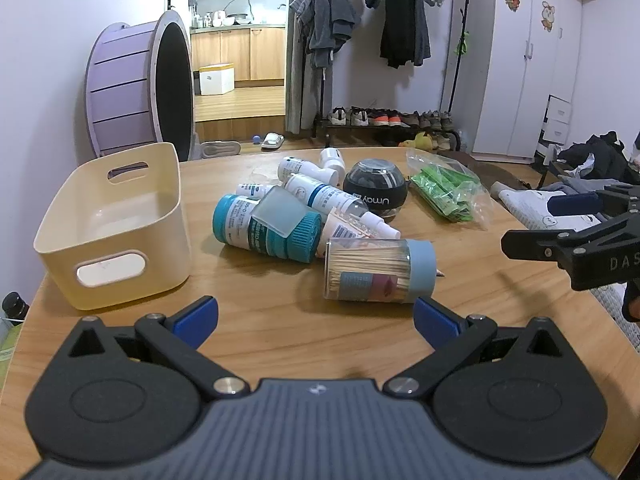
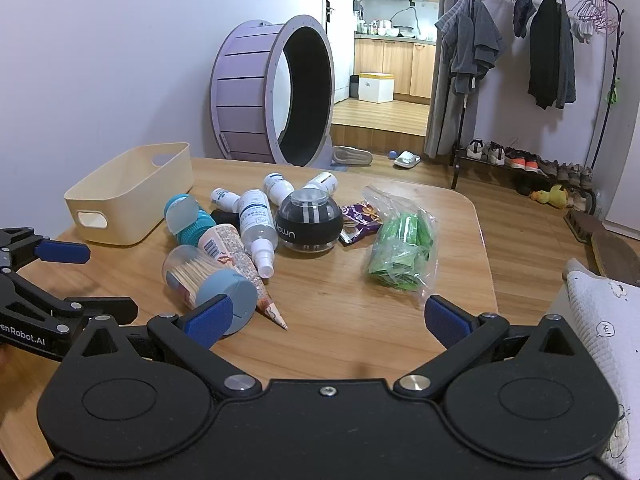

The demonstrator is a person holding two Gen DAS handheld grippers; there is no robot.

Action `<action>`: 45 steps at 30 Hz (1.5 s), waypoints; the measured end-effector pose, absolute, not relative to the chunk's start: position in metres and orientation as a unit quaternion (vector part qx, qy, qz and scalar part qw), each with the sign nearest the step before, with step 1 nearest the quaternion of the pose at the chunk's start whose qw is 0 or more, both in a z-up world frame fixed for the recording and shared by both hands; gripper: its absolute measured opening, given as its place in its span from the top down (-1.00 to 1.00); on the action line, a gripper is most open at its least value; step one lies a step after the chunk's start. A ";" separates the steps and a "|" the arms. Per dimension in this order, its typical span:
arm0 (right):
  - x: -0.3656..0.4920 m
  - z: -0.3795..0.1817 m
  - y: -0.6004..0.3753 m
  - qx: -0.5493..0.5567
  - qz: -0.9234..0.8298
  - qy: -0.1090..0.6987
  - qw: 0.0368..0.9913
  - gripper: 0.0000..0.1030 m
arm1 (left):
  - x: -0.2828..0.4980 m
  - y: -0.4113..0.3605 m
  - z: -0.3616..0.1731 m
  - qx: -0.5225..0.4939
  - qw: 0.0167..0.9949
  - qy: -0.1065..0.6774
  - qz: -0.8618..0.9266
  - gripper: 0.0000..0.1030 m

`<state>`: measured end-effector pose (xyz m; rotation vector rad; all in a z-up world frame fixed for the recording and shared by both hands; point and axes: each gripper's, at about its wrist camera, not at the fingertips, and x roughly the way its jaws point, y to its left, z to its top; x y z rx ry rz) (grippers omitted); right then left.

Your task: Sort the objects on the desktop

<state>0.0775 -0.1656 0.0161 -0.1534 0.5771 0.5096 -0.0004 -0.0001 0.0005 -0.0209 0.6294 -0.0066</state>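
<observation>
A cream basket [image 1: 116,240] [image 2: 120,216] stands empty at the table's left. Beside it lies a heap: a teal-capped bottle [image 1: 256,228] [image 2: 188,220], a clear toothpick jar with a grey-blue lid [image 1: 376,272] [image 2: 208,280], white spray bottles [image 1: 328,196] [image 2: 256,224], a cone-shaped wrapped snack [image 2: 240,264], a black round ball [image 1: 376,192] [image 2: 310,224] and a bag of green packets [image 1: 444,192] [image 2: 404,252]. My left gripper [image 1: 316,320] is open just short of the toothpick jar. My right gripper [image 2: 328,320] is open, its left pad next to the jar's lid. Neither holds anything.
The round-cornered wooden table [image 1: 280,320] [image 2: 340,300] ends at the right near a bed with white bedding [image 2: 600,320]. A purple wheel [image 2: 276,92], a clothes rack [image 2: 552,40] and a shoe rack [image 2: 528,164] stand behind. A dark bottle [image 1: 14,306] stands off the left edge.
</observation>
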 end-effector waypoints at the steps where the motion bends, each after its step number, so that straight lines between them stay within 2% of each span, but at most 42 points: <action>1: 0.078 0.015 -0.165 -0.074 0.249 0.281 0.924 -1.00 | -0.001 0.000 0.001 -0.011 0.951 0.309 -0.003 -1.00; 45: 0.077 0.018 -0.167 -0.076 0.256 0.286 0.920 -1.00 | 0.000 0.001 0.001 -0.005 0.950 0.312 0.004 -1.00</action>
